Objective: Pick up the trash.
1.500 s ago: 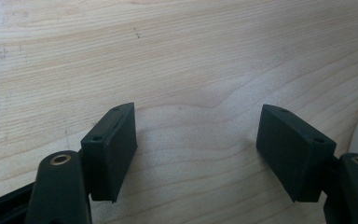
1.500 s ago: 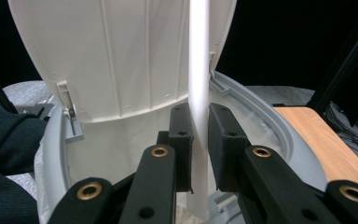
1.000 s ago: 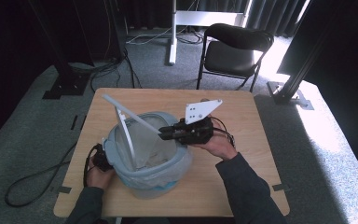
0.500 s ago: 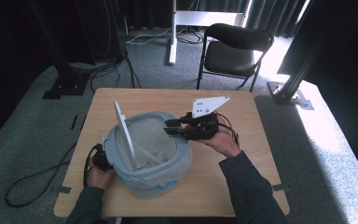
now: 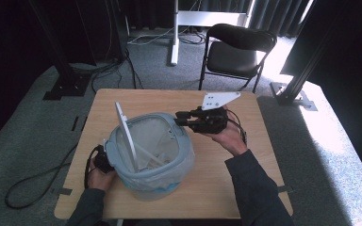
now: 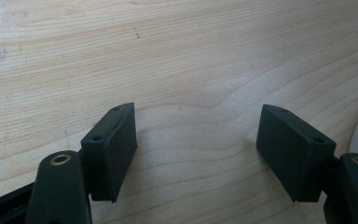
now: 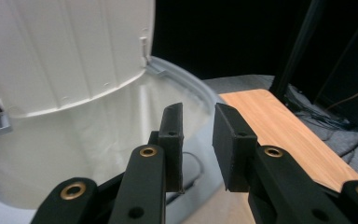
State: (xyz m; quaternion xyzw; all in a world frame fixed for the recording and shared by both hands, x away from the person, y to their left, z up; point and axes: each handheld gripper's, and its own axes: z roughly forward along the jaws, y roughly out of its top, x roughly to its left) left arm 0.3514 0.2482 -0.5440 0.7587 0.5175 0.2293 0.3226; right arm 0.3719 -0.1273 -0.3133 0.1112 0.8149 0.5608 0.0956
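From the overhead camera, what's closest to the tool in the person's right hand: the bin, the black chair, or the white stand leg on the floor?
1. Bin, just left of the right tool.
2. Black chair, behind the table.
3. White stand leg, farther back left.

Left gripper (image 6: 196,140): jaws wide apart, nothing between, low, angled down. Right gripper (image 7: 198,144): jaws nearly together with a narrow gap, empty, held level and raised, grey plate on top. Right hand (image 5: 228,136) grips behind it.

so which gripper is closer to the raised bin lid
Left. The left gripper sits at the bin's side below the lid's hinge; the right gripper is at the opposite rim.
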